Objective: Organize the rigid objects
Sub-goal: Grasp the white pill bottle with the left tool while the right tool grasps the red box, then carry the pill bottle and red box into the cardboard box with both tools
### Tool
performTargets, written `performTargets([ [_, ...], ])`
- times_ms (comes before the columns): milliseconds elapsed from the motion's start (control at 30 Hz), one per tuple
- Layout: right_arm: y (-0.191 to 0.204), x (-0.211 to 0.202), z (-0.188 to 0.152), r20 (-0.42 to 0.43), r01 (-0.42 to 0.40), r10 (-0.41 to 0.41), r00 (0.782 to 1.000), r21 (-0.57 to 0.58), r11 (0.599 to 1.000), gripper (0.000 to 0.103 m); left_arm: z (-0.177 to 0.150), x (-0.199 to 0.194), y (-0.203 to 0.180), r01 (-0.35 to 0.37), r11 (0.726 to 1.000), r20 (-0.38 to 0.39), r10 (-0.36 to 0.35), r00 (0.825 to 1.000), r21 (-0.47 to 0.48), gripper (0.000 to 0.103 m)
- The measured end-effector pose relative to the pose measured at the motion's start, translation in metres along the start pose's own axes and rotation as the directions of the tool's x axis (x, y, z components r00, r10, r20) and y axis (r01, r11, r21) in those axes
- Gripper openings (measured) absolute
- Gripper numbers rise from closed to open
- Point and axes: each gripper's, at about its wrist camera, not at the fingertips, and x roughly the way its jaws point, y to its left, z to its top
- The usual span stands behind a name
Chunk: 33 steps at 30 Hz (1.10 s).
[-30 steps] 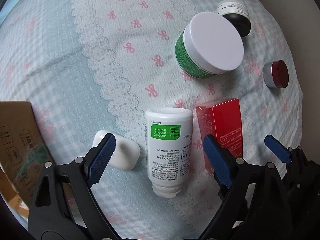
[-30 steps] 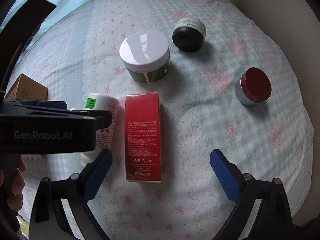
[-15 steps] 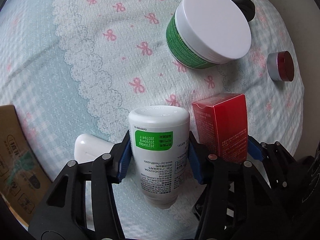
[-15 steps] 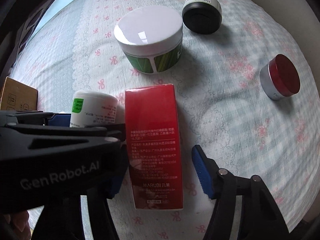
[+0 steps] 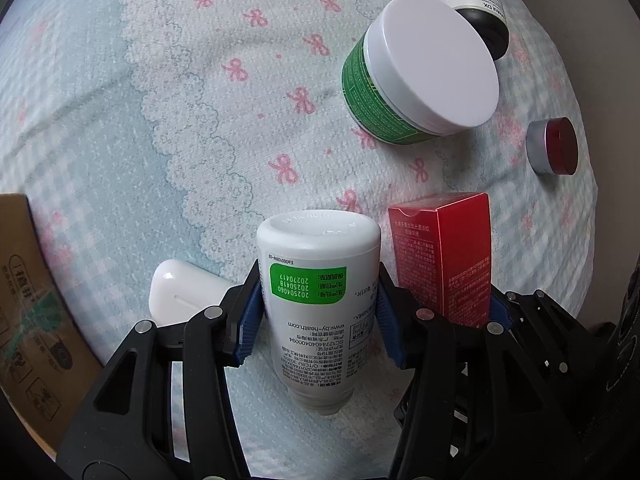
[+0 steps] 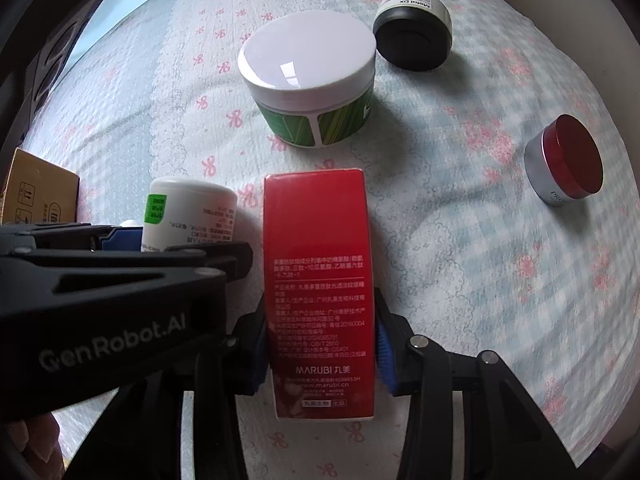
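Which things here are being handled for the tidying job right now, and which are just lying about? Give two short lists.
In hand:
left gripper, shut on the white bottle
right gripper, shut on the red box

Lying about:
green jar
black jar
red-lidded jar
white case
cardboard box

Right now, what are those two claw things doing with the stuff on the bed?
A person holds a claw in each hand. The left gripper is squeezing a white bottle lying on the bow-print cloth. The right gripper is squeezing a red box beside it. A green jar, black jar and red-lidded jar sit untouched farther back.
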Motion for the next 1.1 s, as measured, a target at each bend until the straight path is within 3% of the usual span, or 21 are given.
performTargets([
  [467, -0.015, -0.042, -0.003, 0.052, -0.051, 0.050, 0.997, 0.020, 0.999, 0.039, -0.019, -0.063, 0.009, 0.024, 0.999, 0.104, -0.020, 0.994, -0.038, 0.047],
  [833, -0.010, -0.141, -0.020, 0.129, -0.074, 0.077, 0.989, -0.033, 0.997, 0.039, -0.073, -0.190, -0.009, 0.034, 0.998, 0.243, -0.019, 0.970, -0.055, 0.047],
  [1100, 0.021, -0.234, -0.027, 0.191, -0.101, 0.136, 0.972, -0.183, 0.978, 0.039, -0.121, -0.290, -0.006, 0.066, 0.989, 0.359, -0.014, 0.933, -0.135, 0.047],
])
